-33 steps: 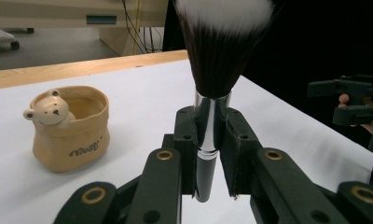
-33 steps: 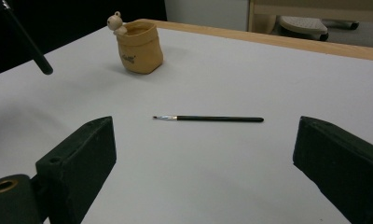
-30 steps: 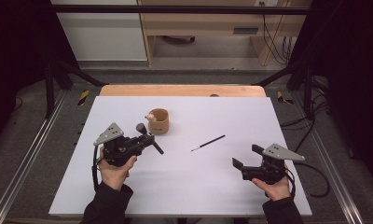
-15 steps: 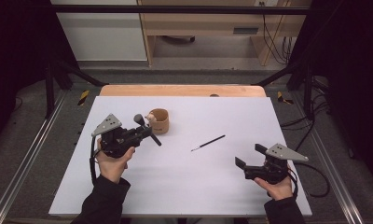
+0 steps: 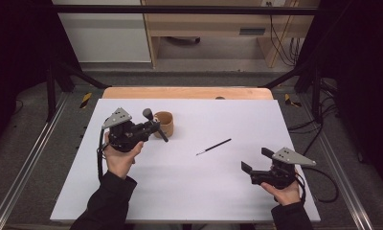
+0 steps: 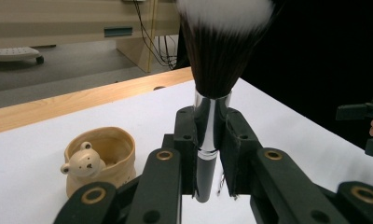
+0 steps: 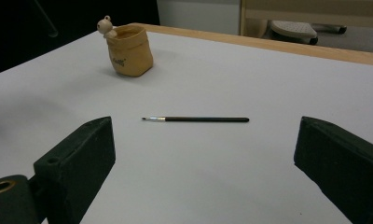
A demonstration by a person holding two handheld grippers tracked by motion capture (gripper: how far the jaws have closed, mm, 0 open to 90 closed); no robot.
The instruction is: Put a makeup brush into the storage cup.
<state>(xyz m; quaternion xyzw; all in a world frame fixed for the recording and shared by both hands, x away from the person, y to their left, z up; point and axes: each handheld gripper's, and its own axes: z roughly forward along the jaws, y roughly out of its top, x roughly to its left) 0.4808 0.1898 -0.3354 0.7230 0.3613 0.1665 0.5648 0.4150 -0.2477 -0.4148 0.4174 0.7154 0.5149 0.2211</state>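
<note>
My left gripper (image 5: pixel 154 126) is shut on a large makeup brush (image 5: pixel 151 120), held just left of a tan cup (image 5: pixel 165 123) with a small bear figure on its rim. In the left gripper view the pads (image 6: pixel 187 140) clamp the brush's silver ferrule (image 6: pixel 211 116), with the dark, white-tipped bristles pointing up and the cup (image 6: pixel 100 156) at lower left. A thin dark brush (image 5: pixel 213 146) lies on the white table's middle. My right gripper (image 5: pixel 255 161) rests open near the front right, with the thin brush (image 7: pixel 198 119) lying ahead of it and the cup (image 7: pixel 128 49) farther off.
The white tabletop (image 5: pixel 228 191) has a wooden strip (image 5: pixel 185 92) along its far edge. Beyond it stands wooden furniture with cables (image 5: pixel 275 33). Metal rails (image 5: pixel 27 167) run along both sides of the table.
My left hand has lifted and carried the large brush farther from the person, up beside the cup. The right gripper has stayed in place.
</note>
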